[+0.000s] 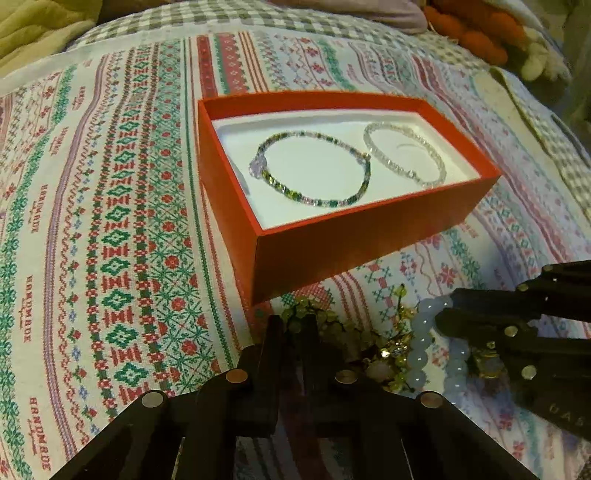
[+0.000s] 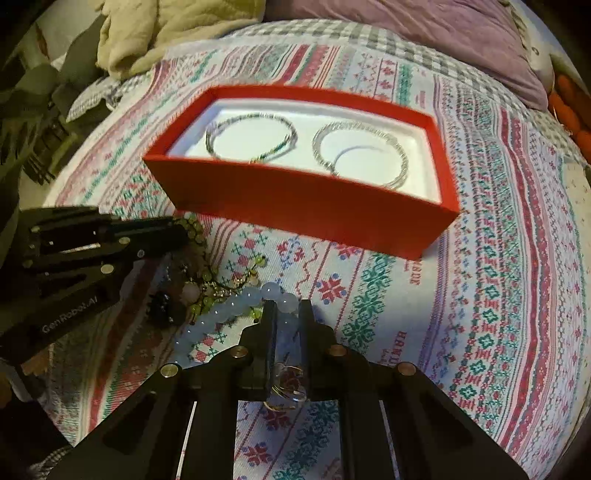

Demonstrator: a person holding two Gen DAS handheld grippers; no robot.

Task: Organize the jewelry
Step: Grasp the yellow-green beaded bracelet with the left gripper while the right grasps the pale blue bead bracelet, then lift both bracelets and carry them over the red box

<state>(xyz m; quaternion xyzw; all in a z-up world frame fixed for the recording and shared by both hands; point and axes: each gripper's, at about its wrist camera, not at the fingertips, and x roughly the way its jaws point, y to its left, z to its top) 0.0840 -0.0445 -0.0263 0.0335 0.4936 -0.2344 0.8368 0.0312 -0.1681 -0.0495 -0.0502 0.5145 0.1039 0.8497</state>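
A red box [image 1: 354, 236] [image 2: 295, 199] with a white lining sits on the patterned cloth. In it lie a green beaded bracelet [image 1: 314, 170] [image 2: 251, 138] and a clear beaded bracelet [image 1: 404, 153] [image 2: 360, 155], side by side. In front of the box lies a tangled pile: a yellow-green beaded piece [image 1: 314, 317] [image 2: 210, 273] and a pale blue bead bracelet [image 1: 421, 343] [image 2: 240, 304]. My left gripper [image 1: 293, 325] [image 2: 181, 229] is shut on the yellow-green piece. My right gripper [image 2: 288, 306] [image 1: 443, 310] is shut on the pale blue bracelet.
A patterned red, green and white cloth [image 1: 110, 221] [image 2: 480, 295] covers the bed. A beige blanket [image 2: 166, 33] and a purple pillow [image 2: 424, 37] lie behind the box. Orange and white soft items [image 1: 498, 33] sit at the far right.
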